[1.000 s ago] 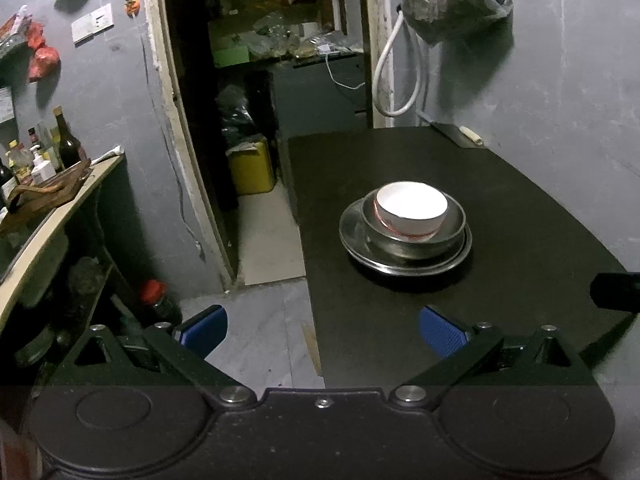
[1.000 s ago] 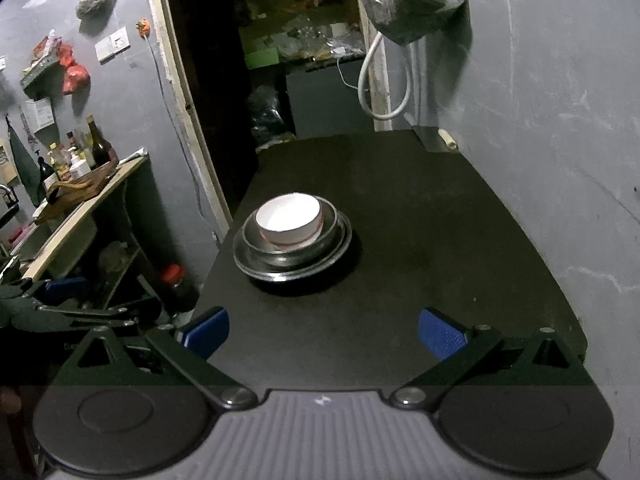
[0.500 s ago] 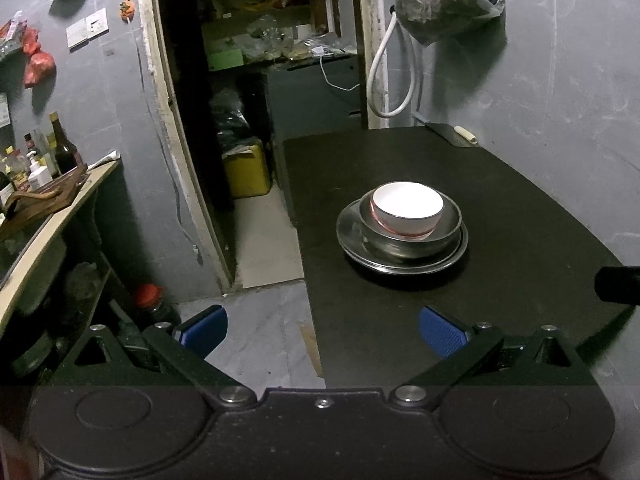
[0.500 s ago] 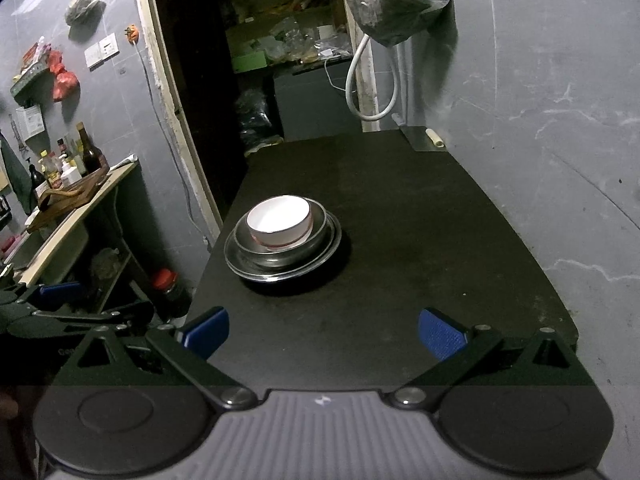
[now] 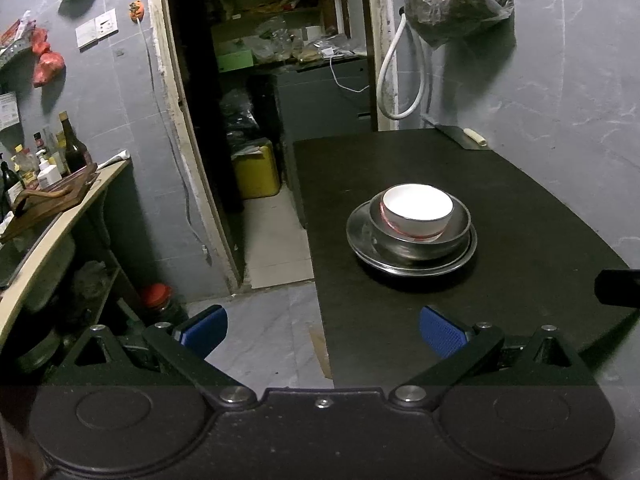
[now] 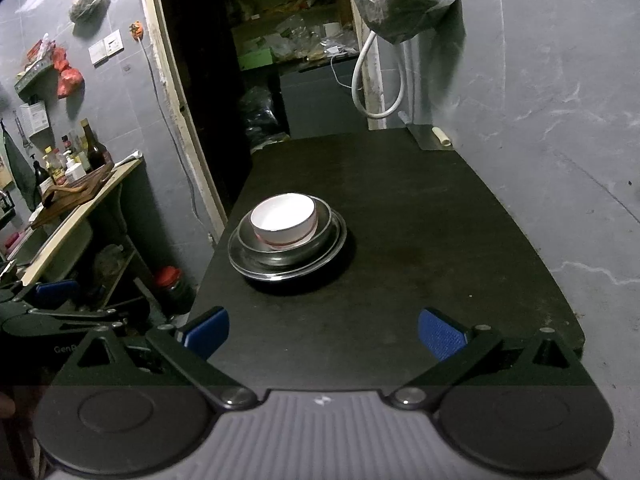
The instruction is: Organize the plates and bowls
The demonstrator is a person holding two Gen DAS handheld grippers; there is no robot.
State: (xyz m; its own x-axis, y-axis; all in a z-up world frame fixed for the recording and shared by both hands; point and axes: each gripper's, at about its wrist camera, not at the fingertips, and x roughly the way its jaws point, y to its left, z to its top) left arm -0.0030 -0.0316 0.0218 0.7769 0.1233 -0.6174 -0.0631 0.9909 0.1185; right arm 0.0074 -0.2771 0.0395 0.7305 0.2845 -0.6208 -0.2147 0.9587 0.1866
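Black table (image 6: 420,216): the only dishes on it form one nested stack near its left edge. Steel plate (image 6: 240,258) at bottom, steel bowl (image 6: 256,246) in it, white bowl (image 6: 284,216) on top. Left gripper (image 5: 322,330) and right gripper (image 6: 324,332): jaws wide apart, empty, well short of stack. Judgement: stacking looks done. Any further pick should take the white bowl's rim squarely, lifting straight up.

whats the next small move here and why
Probably none on the dishes: ease both tools back. The white bowl already sits nested in the steel bowl, which rests on the steel plate on the black table. The right tool and left tool are both open, empty and short of the stack, so the stacking looks done.
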